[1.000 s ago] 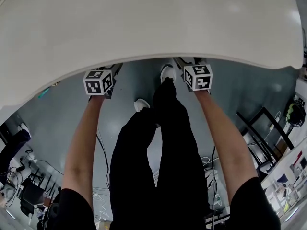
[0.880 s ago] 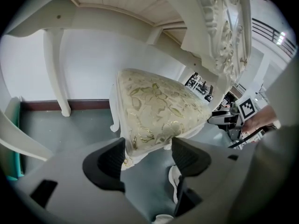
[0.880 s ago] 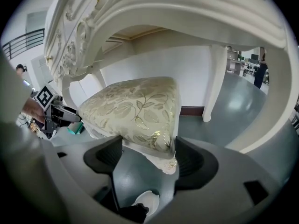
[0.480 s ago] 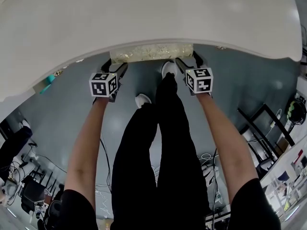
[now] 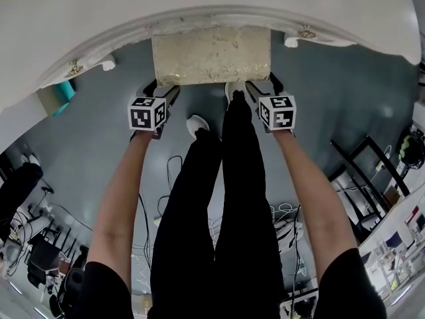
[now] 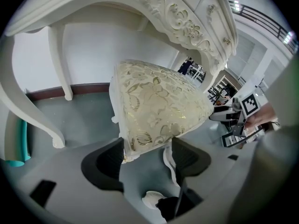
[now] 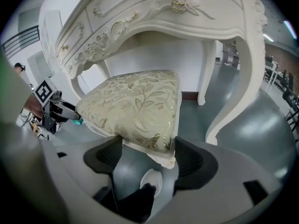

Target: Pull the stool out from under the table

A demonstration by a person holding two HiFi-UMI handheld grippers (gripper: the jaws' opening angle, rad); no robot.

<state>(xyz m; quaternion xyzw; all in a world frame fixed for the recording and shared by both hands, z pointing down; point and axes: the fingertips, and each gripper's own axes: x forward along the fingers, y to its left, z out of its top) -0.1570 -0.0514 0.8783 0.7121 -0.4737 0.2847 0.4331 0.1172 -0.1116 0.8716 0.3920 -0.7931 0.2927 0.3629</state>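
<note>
The stool (image 5: 211, 55) at top centre wears cream fabric with a gold leaf pattern, on a white frame. Above it the table (image 5: 199, 5) is white, its carving touched with gold. My fingers (image 6: 110, 162) are dark grey. The cubes on my left gripper (image 5: 161, 90) and right gripper (image 5: 261, 85) are white with black square markers. The floor (image 5: 99, 138) is glossy blue-grey; my trousers (image 5: 219, 211) are black, my shoes (image 5: 196, 123) white.

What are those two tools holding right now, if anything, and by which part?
The stool. The left tool clamps the near left corner of its cushioned seat, and the right tool clamps the near right corner.
</note>
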